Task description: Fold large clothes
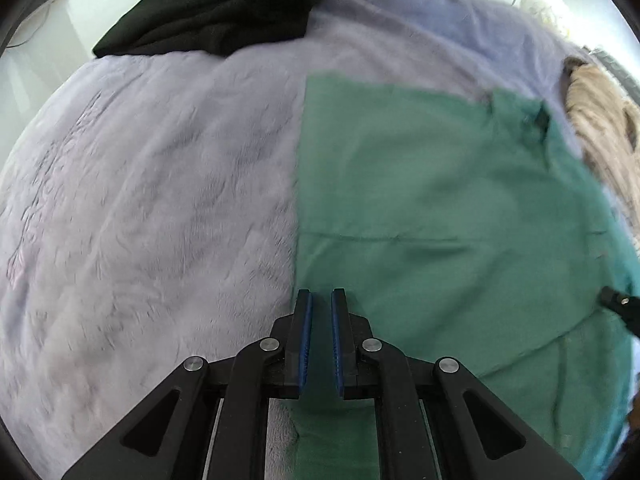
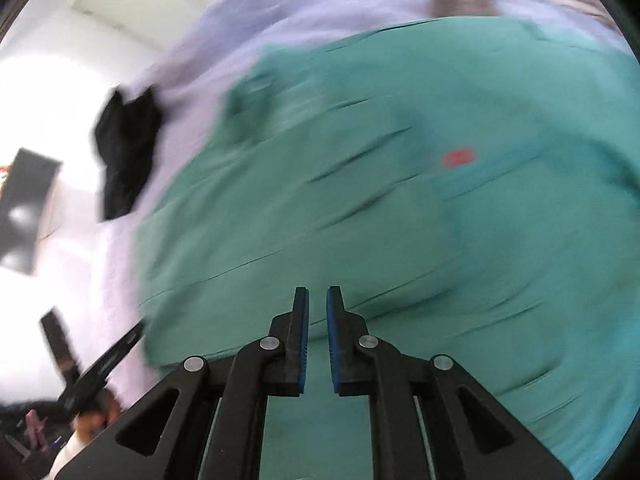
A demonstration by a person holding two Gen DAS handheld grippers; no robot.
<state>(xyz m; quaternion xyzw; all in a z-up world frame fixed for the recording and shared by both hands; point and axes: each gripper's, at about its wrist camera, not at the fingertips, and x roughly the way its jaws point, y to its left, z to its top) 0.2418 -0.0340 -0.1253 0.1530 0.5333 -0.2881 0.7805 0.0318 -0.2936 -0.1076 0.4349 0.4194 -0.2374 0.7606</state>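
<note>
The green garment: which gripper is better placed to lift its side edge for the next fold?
Probably the left gripper: its jaws hover at the green garment's straight edge. The right gripper is over the middle.

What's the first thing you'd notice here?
The big green garment jumps out, spread flat on the fluffy lavender blanket, with a small red mark on it in the right view. A black garment lies bunched at the blanket's far edge. The left tool hangs over the green garment's left edge.

lilac blanket (image 1: 160, 200), tan fuzzy throw (image 1: 600, 136)
</note>
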